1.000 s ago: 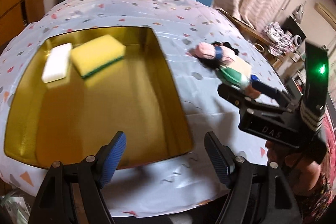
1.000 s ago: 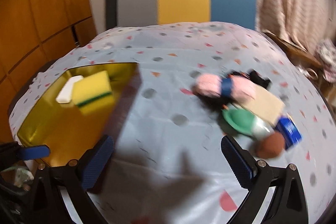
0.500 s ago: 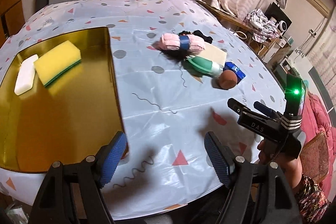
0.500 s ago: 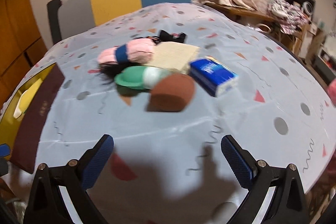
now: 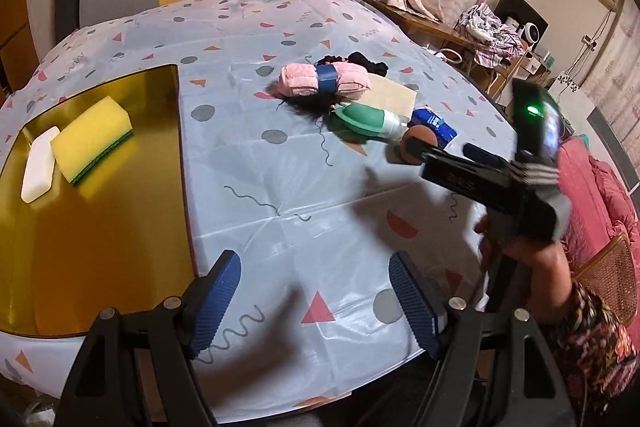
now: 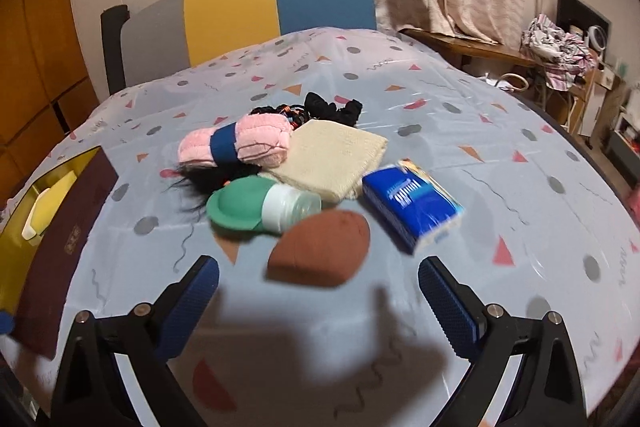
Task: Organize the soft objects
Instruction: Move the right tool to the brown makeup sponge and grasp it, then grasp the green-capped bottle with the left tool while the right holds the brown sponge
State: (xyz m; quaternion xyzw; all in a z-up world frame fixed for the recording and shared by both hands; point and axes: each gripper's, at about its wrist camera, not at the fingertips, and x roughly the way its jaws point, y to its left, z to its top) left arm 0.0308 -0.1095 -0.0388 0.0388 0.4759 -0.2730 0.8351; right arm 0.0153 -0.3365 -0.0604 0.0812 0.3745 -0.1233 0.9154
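A gold tray (image 5: 100, 227) on the left holds a yellow sponge (image 5: 94, 139) and a white block (image 5: 39, 165). A pile lies mid-table: pink rolled towel with blue band (image 6: 236, 145), beige cloth (image 6: 332, 155), green-capped bottle (image 6: 260, 205), brown oval puff (image 6: 320, 247), blue tissue pack (image 6: 414, 205), black hair ties (image 6: 328, 109). My left gripper (image 5: 316, 301) is open and empty near the table's front edge. My right gripper (image 6: 318, 303) is open and empty, just short of the brown puff; it also shows in the left wrist view (image 5: 444, 157).
A patterned tablecloth (image 5: 304, 195) covers the round table. A grey, yellow and blue chair (image 6: 248, 15) stands behind it. Curtains, a side shelf with clothes (image 6: 556, 43) and a red cushion (image 5: 592, 187) are to the right.
Both grippers swung right, away from the tray. My right gripper has closed in on the pile, now facing the brown puff. Both stay open.
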